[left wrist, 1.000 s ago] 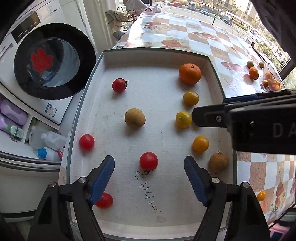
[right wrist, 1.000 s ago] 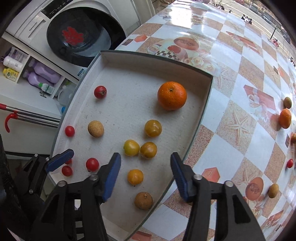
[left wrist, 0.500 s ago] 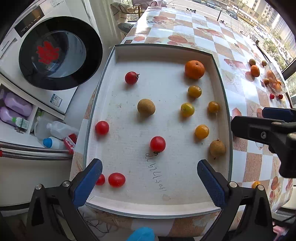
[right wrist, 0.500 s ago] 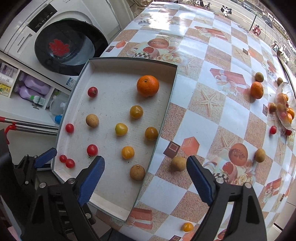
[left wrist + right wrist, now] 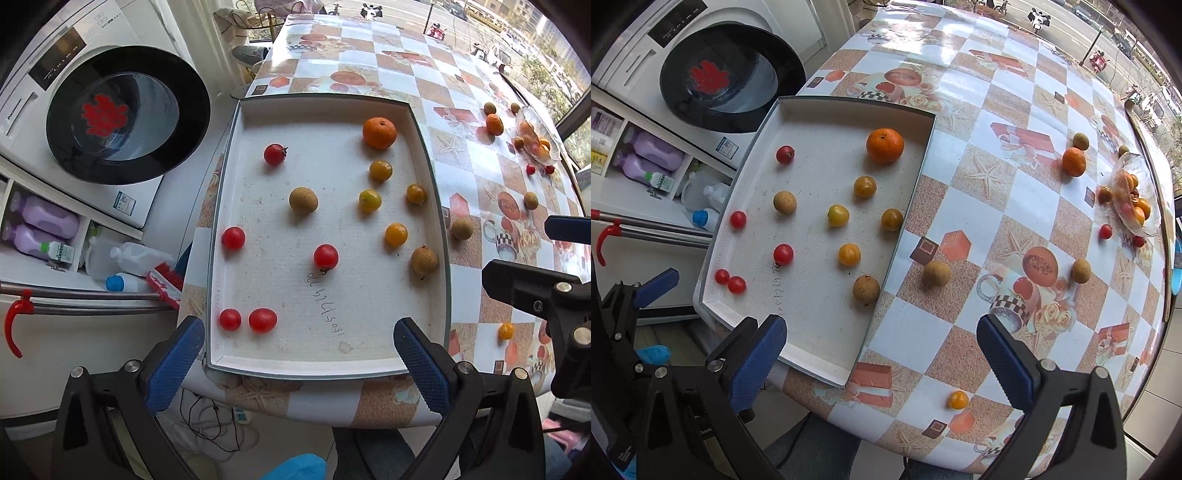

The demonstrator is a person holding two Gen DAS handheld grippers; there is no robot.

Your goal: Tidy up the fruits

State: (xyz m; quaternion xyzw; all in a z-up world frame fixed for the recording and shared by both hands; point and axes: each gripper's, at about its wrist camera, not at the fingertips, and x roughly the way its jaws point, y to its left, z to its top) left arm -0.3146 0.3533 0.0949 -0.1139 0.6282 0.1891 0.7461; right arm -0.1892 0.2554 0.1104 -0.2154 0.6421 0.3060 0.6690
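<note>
In the left wrist view a washing machine fills the upper left, and the white tray lies in the middle of the frame on the checkered table. Red tomatoes sit in the tray's left half, yellow tomatoes and an orange in its right half. The left gripper hangs over the tray's lower edge, jaws spread to their widest with nothing between them. In the right wrist view the right gripper, whose jaws have just been opening, stands wide and empty over the table at lower centre. A glass bowl of fruit sits at the far right.
</note>
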